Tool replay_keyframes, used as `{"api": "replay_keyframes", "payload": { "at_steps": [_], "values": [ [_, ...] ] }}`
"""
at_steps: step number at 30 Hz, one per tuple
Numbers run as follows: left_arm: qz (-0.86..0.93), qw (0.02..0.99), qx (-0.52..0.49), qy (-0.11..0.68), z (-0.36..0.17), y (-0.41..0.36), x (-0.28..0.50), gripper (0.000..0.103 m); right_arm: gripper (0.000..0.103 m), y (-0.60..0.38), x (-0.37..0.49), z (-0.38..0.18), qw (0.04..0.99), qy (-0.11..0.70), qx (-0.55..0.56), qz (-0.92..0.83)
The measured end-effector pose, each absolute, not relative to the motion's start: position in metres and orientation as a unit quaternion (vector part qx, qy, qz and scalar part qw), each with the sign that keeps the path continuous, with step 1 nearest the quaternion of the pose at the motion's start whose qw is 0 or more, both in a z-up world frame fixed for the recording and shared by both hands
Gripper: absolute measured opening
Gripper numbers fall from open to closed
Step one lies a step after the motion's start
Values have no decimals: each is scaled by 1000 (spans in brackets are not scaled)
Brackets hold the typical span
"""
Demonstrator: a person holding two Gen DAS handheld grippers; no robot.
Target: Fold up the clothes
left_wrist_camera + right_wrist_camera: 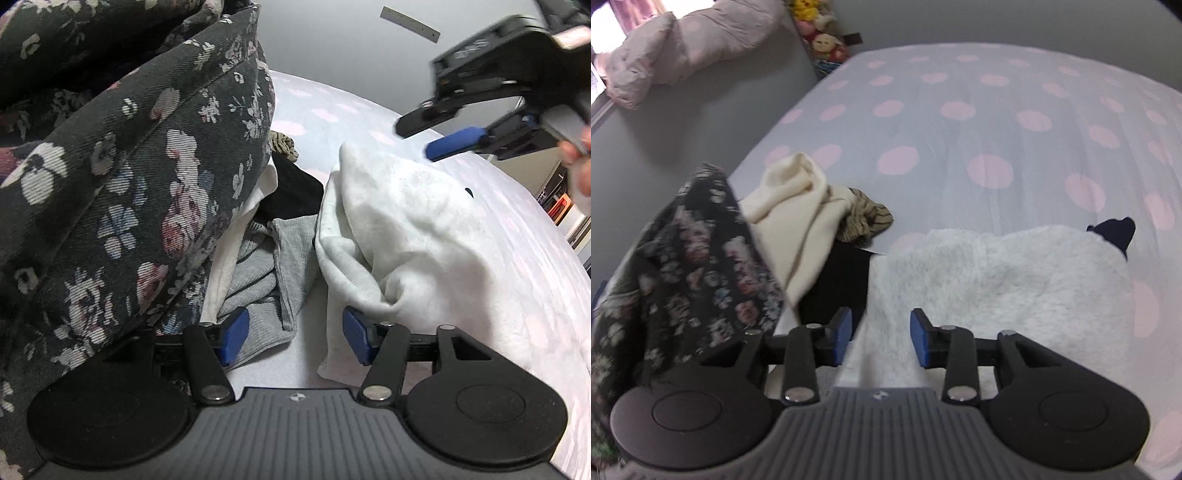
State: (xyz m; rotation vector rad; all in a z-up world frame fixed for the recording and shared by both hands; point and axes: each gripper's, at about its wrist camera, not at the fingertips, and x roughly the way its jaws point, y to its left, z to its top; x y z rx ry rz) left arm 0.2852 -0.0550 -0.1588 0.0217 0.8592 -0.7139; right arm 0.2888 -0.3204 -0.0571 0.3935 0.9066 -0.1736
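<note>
Lying on the polka-dot bedsheet, white fleece garment, bunched, just beside the heap of floral fabric, cream cloth and grey knit. Left gripper released, jaws apart, fleece edge brushing the right-hand pad, sheet between. Right gripper unclenched directly above the fleece, nothing pinched, a fold rising between the pads.
</note>
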Motion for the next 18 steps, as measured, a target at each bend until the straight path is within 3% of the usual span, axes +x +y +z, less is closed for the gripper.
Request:
{"api": "replay_keyframes", "payload": {
  "at_steps": [12,18],
  "values": [
    [-374,828,-41,417,-144,-32,274,55,50,-343,176,-78,884,436,153,-74],
    [-405,813,-91,410,-133,-23,269,63,51,-355,117,-107,885,432,157,-79]
  ]
}}
